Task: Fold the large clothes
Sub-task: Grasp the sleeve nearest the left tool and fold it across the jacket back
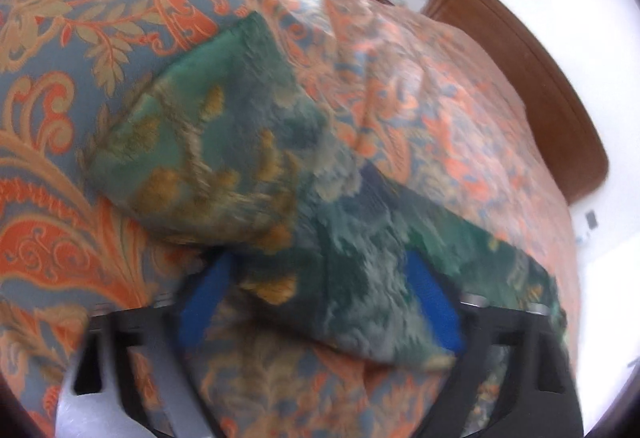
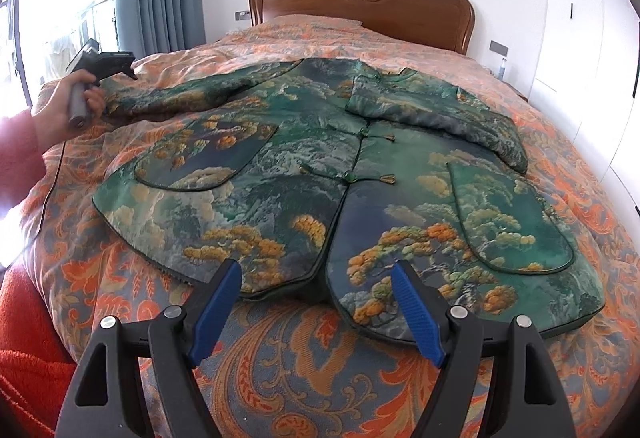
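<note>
A quilted green brocade jacket [image 2: 304, 174], woven with pine and cloud motifs, knot buttons and two rounded patch pockets, lies face up and spread flat on the orange-and-blue paisley bedspread [image 2: 280, 370]. One sleeve is folded across its chest; the other stretches out to the far side, where the left gripper [image 2: 100, 64] sits at its cuff. In the left wrist view, that gripper's [image 1: 320, 298] blue pads stand apart with the blurred sleeve end [image 1: 224, 142] bunched between and over them, not clamped. The right gripper [image 2: 316, 302] hovers jaws wide apart just above the curved, piped hem. Bare bedspread surrounds the jacket on all sides up to the carved wooden headboard [image 2: 360, 6]
</note>
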`<state>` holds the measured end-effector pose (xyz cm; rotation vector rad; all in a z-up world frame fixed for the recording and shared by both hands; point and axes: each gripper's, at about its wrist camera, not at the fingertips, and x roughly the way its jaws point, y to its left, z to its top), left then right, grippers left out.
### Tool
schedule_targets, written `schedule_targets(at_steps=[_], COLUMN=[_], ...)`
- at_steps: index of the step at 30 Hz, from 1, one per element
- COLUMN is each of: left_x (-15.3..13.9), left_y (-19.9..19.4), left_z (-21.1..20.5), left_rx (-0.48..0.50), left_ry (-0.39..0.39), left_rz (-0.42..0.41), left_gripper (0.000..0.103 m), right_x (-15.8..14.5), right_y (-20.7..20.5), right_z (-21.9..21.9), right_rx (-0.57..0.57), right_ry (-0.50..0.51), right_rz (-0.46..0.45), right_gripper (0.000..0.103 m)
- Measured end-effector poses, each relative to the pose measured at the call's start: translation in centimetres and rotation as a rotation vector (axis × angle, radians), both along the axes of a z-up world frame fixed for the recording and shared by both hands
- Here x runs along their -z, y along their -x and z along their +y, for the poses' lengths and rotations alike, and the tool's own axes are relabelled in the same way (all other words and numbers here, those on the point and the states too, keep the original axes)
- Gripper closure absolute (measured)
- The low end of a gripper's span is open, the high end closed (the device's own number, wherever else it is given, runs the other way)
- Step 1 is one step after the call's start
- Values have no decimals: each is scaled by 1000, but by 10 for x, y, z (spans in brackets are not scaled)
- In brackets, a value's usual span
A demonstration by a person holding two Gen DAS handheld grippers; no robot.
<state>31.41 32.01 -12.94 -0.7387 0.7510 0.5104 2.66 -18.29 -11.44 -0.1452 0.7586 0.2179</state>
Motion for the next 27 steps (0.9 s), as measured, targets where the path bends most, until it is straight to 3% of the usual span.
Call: schedule_targets(at_steps=[1, 2, 7, 9, 13, 16, 18, 21, 25, 27], left_x=[-1, -2, -32, -57, -111, -123, -116, -90, -41, -5], left_y=[-1, -2, 4, 1, -5, 0, 5, 8, 8, 5], left_z=[-1, -2, -27, -54, -159, -237, -294, -352, -400, -415], left_rx=[-2, 8, 73, 128, 354, 527, 671, 836, 983, 1061], left_ry=[-31, -53, -209, -321, -687, -892, -984, -1041, -1063, -1039], left_rz=[4, 9, -28, -54, -129, -179, -200, -178, -93, 3], left_gripper=[62, 98, 101, 101, 101, 100, 100, 100, 96, 91], right_x=[1, 3, 4, 4, 5, 3, 0, -5, -9, -9], right_y=[0, 0, 6, 7, 8, 11, 12, 15, 19, 21], right_z=[1, 1, 2, 2, -1, -5, -8, -16, -27, -32], right_rx=[-4, -9, -30, -33, -32, -29, -23, -7, 14, 24], right_ry=[0, -1, -11, -19, -42, -57, -65, -82, -100, -105], right_rz=[6, 11, 6, 1, 2, -5, -16, -36, -48, -52], right_gripper=[24, 24, 24, 24, 24, 24, 24, 24, 24, 24])
